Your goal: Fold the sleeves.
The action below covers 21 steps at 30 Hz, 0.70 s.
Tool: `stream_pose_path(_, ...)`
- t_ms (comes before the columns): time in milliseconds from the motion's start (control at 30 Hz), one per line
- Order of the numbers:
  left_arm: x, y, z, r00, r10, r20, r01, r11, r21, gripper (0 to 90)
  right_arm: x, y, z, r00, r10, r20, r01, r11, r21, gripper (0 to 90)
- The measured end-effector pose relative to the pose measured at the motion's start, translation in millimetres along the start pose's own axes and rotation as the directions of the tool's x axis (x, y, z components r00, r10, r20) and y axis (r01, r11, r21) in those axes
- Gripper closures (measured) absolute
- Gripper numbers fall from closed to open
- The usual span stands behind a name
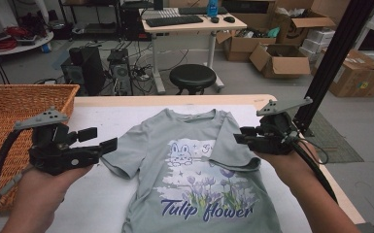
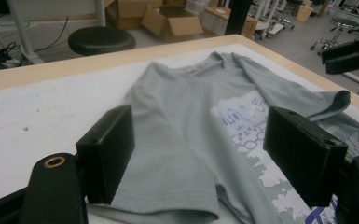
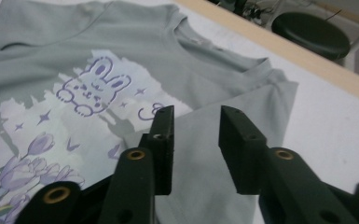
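A grey-green T-shirt (image 1: 194, 165) printed with a rabbit and "Tulip flower" lies face up on the white table cover. Its right sleeve (image 1: 233, 150) is folded inward over the chest. My right gripper (image 1: 238, 136) hovers just above that folded sleeve (image 3: 242, 112). In the right gripper view its jaws (image 3: 196, 135) stand apart with nothing pressed between them. My left gripper (image 1: 99, 139) is held by the shirt's left sleeve (image 1: 121, 162), which lies flat and spread out. In the left gripper view it (image 2: 198, 154) is wide open, with the sleeve (image 2: 168, 186) on the table below and between the jaws.
A wicker basket (image 1: 9, 116) stands at the table's left. The wooden table edge (image 1: 175, 100) runs along the far side, with a black stool (image 1: 193, 76) beyond it. A black post (image 1: 330, 53) rises at the right. Cardboard boxes (image 1: 281, 60) sit on the floor behind.
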<state>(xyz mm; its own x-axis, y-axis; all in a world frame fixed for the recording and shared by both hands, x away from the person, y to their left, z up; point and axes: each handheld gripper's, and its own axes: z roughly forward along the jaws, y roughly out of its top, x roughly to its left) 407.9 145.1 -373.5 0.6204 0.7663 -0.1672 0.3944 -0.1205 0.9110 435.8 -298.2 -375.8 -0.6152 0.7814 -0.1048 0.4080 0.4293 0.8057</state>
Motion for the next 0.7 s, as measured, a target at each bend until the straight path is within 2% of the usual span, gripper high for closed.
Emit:
stream_pose_path(167, 0.4, -1.1, 3.7, 1.0000, -0.006, 0.001, 0.006, 1.0000, 0.003, 25.5, 18.2, 0.6, 21.3, 0.9963, -0.059, -0.063, 0.061, 0.997, 0.036, 61.0)
stream_pose_path(267, -0.1, -1.7, 4.4, 1.0000, -0.004, 0.002, 0.004, 1.0000, 0.007, 25.5, 27.3, -3.6, 42.6, 0.9919, -0.079, -0.100, 0.088, 0.991, 0.097, 59.1)
stream_pose_path(333, 0.5, -2.0, 4.4, 1.0000, -0.002, 0.001, 0.002, 0.9999, 0.011, 25.8, 30.4, -9.2, 56.6, 0.9902, -0.077, -0.117, 0.094, 0.984, 0.152, 57.8)
stream_pose_path(400, 2.2, -2.3, 4.6, 1.0000, -0.002, -0.002, 0.002, 0.9999, 0.017, 25.8, 33.0, -15.9, 68.9, 0.9889, -0.088, -0.119, 0.113, 0.969, 0.221, 61.8)
stream_pose_path(433, 3.1, -2.4, 4.8, 1.0000, -0.004, -0.006, 0.004, 0.9998, 0.018, 25.8, 32.2, -18.2, 70.3, 0.9892, -0.072, -0.128, 0.097, 0.975, 0.201, 71.0)
stream_pose_path(467, 3.8, -2.5, 5.1, 1.0000, -0.006, -0.007, 0.006, 0.9998, 0.018, 25.9, 31.4, -18.3, 70.1, 0.9905, -0.059, -0.124, 0.083, 0.977, 0.199, 77.5)
stream_pose_path(500, 4.5, -2.6, 5.5, 1.0000, -0.007, -0.006, 0.007, 0.9998, 0.018, 26.1, 31.8, -17.7, 70.1, 0.9921, -0.067, -0.107, 0.087, 0.975, 0.205, 84.9)
stream_pose_path(567, 5.3, -2.7, 6.3, 0.9999, -0.009, -0.008, 0.009, 0.9998, 0.019, 26.3, 31.5, -15.4, 69.9, 0.9923, -0.058, -0.109, 0.078, 0.979, 0.190, 87.1)
stream_pose_path(700, 6.5, -3.2, 9.4, 0.9998, -0.013, -0.011, 0.014, 0.9997, 0.018, 26.3, 36.4, -6.5, 62.7, 0.9912, -0.043, -0.125, 0.057, 0.993, 0.106, 87.4)
